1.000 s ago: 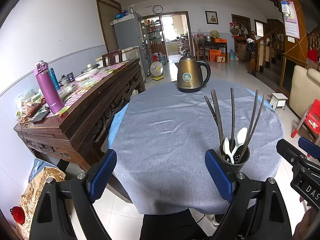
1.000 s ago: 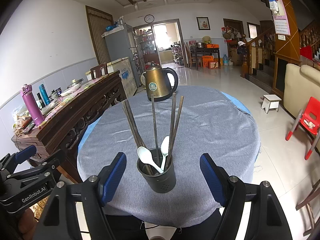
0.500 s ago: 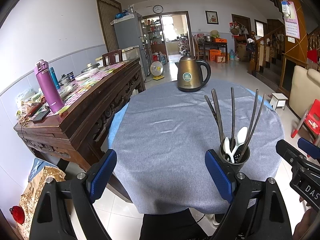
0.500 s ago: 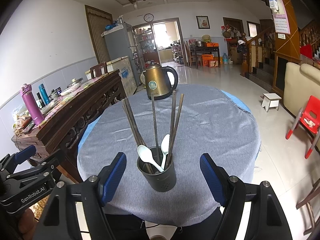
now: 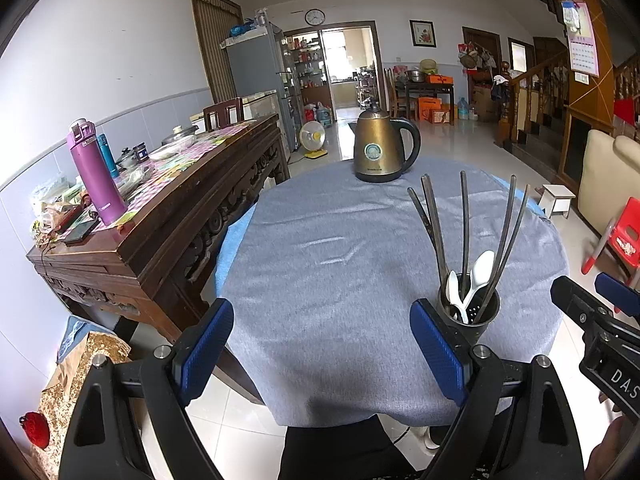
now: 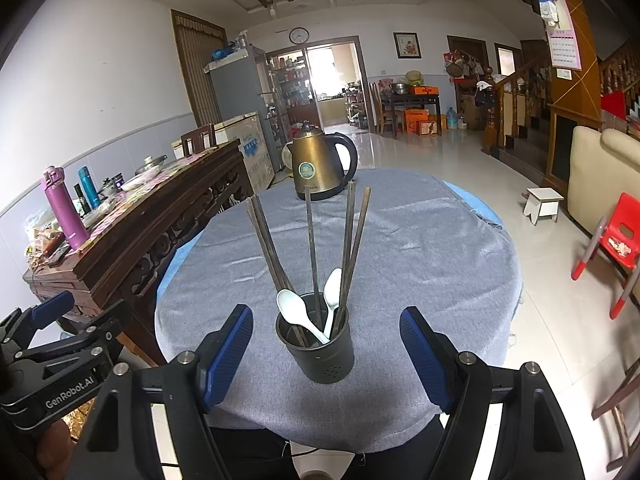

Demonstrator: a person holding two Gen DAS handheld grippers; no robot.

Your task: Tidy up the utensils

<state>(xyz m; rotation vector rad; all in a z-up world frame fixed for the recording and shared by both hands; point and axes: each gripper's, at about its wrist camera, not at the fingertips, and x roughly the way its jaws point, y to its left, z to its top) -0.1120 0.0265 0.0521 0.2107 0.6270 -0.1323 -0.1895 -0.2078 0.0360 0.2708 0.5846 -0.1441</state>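
Observation:
A dark perforated utensil holder [image 6: 320, 354] [image 5: 474, 312] stands near the front edge of the round table, which is covered by a grey cloth [image 6: 420, 248]. Several dark chopsticks [image 6: 310, 240] [image 5: 464, 224] and two white spoons [image 6: 298, 314] [image 5: 476, 276] stick up out of it. My right gripper [image 6: 326, 350] is open, and the holder appears between its blue pads without touching them. My left gripper [image 5: 322, 340] is open over bare cloth, to the left of the holder. Each gripper shows at the edge of the other's view.
A brass-coloured kettle [image 5: 380, 146] stands at the far side of the table. A carved wooden sideboard [image 5: 160, 208] with a purple bottle [image 5: 94, 172] and clutter runs along the left. A red child's chair [image 6: 612, 244] and small white stool [image 6: 542, 202] stand on the tiled floor to the right.

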